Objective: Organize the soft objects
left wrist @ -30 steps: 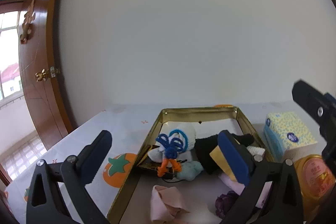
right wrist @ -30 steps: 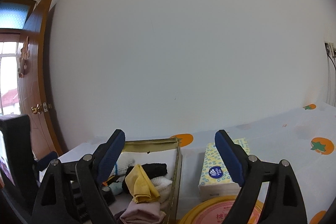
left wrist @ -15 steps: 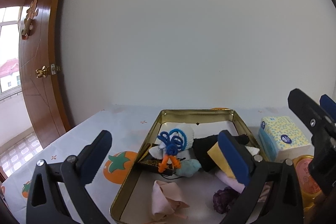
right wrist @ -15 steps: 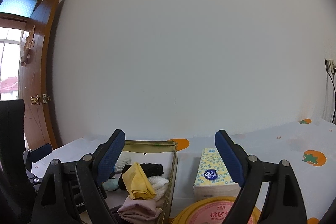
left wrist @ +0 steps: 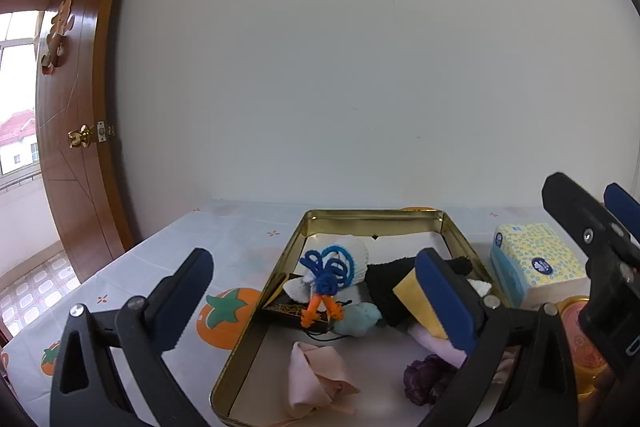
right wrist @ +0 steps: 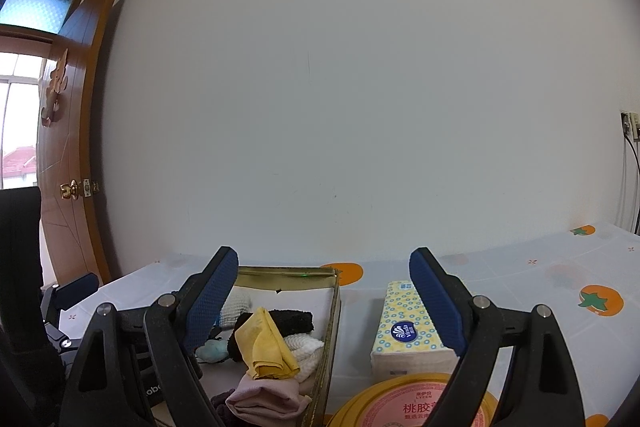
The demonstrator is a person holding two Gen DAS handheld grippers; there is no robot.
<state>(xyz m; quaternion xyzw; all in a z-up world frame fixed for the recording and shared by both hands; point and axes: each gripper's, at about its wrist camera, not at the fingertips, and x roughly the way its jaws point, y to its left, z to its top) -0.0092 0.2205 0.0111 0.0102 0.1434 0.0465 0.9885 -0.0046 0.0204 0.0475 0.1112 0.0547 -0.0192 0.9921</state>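
Only left cam: purple cloth (left wrist: 424,379).

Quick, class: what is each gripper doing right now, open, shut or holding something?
Left gripper: open, holding nothing.
Right gripper: open, holding nothing.

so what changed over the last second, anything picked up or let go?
Nothing taken or released. Both views tilted up slightly, so the gold tin tray and tissue pack sit lower in frame. Left gripper and right gripper stay open and empty; the yellow cloth, black cloth and pink cloth lie as before.
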